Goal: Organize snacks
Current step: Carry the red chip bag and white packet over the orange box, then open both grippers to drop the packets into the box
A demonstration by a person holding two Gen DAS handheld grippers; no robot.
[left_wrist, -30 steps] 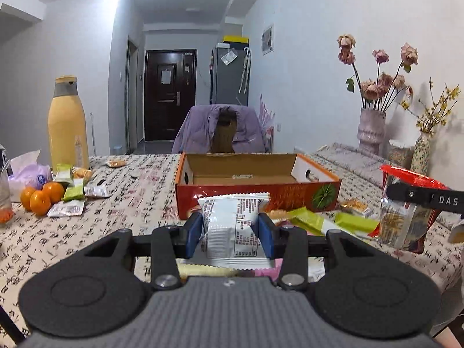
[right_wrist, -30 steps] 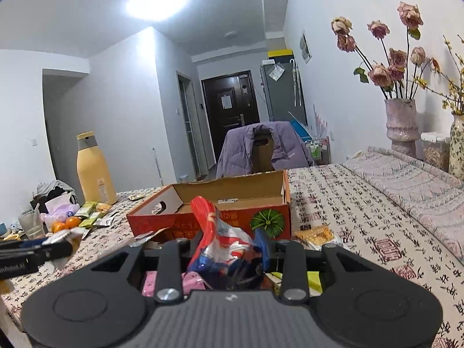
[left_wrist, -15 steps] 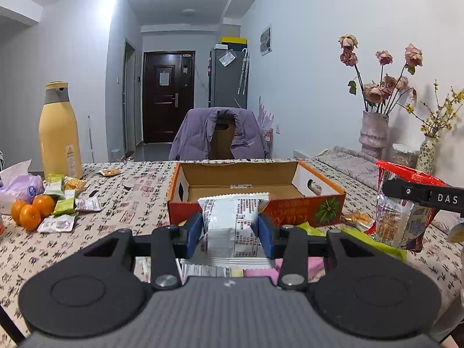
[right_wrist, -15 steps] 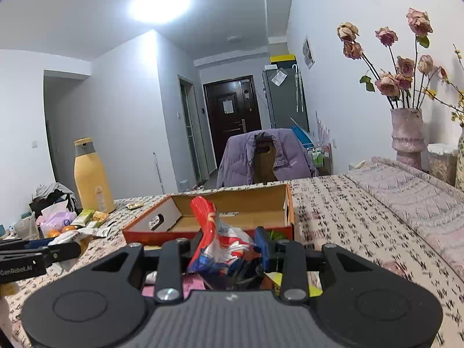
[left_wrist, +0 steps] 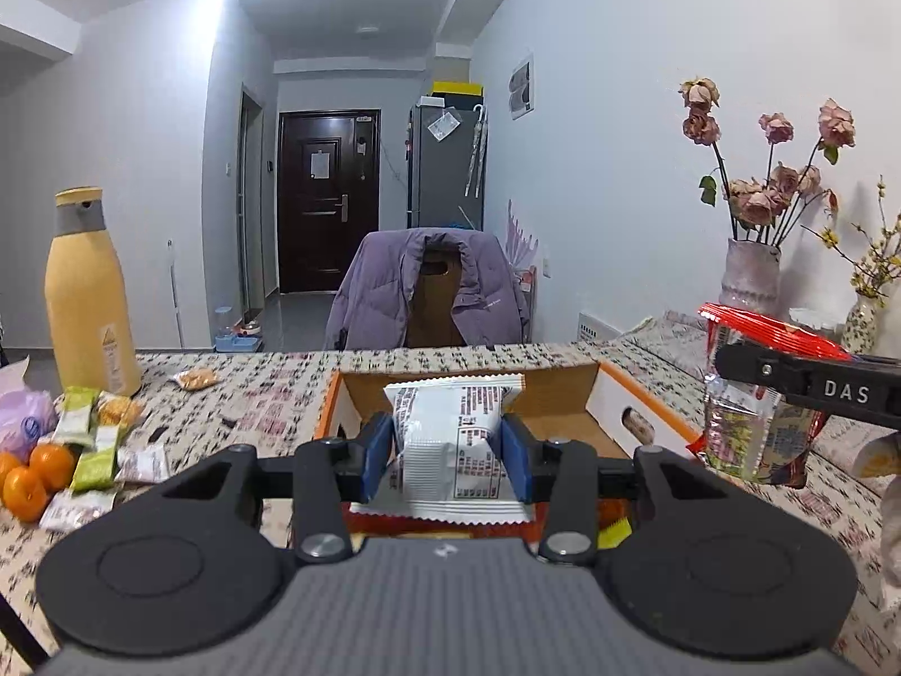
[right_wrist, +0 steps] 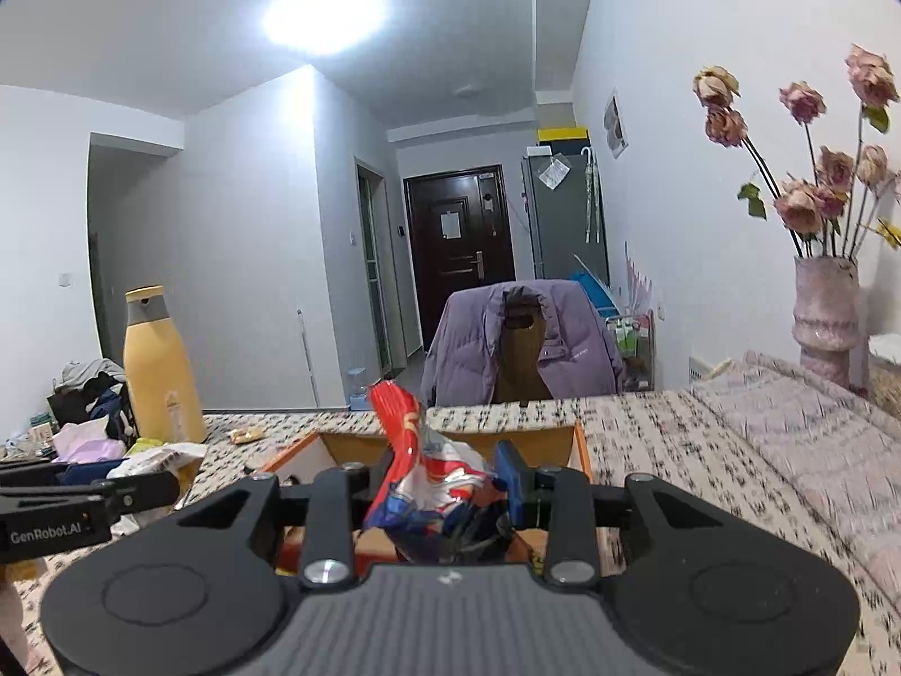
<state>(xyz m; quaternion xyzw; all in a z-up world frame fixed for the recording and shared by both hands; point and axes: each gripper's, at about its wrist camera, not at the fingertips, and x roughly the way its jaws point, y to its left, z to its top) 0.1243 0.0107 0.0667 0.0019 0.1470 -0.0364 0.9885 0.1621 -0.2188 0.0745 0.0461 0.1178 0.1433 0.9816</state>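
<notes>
My left gripper [left_wrist: 446, 453] is shut on a white snack packet [left_wrist: 450, 439] with printed text, held upright just over the near edge of the open orange cardboard box [left_wrist: 642, 414]. My right gripper [right_wrist: 450, 487] is shut on a crumpled red, blue and silver snack bag [right_wrist: 428, 484], also at the near side of the same box [right_wrist: 580, 442]. In the left wrist view the right gripper's finger and its red bag [left_wrist: 754, 405] show at the right. Loose snack packets [left_wrist: 93, 439] and small oranges [left_wrist: 34, 476] lie on the patterned tablecloth at the left.
A tall yellow bottle [left_wrist: 87, 304] stands at the table's left. Vases of dried flowers [left_wrist: 752, 276] stand at the right. A chair draped with a purple jacket [left_wrist: 433, 293] sits beyond the table's far edge. Clutter and a plastic bag [right_wrist: 90, 448] lie at the left.
Both grippers have moved forward and up toward the box with their packets still gripped. The box now sits right under the fingertips, and the snacks in front of it have dropped out of view.
</notes>
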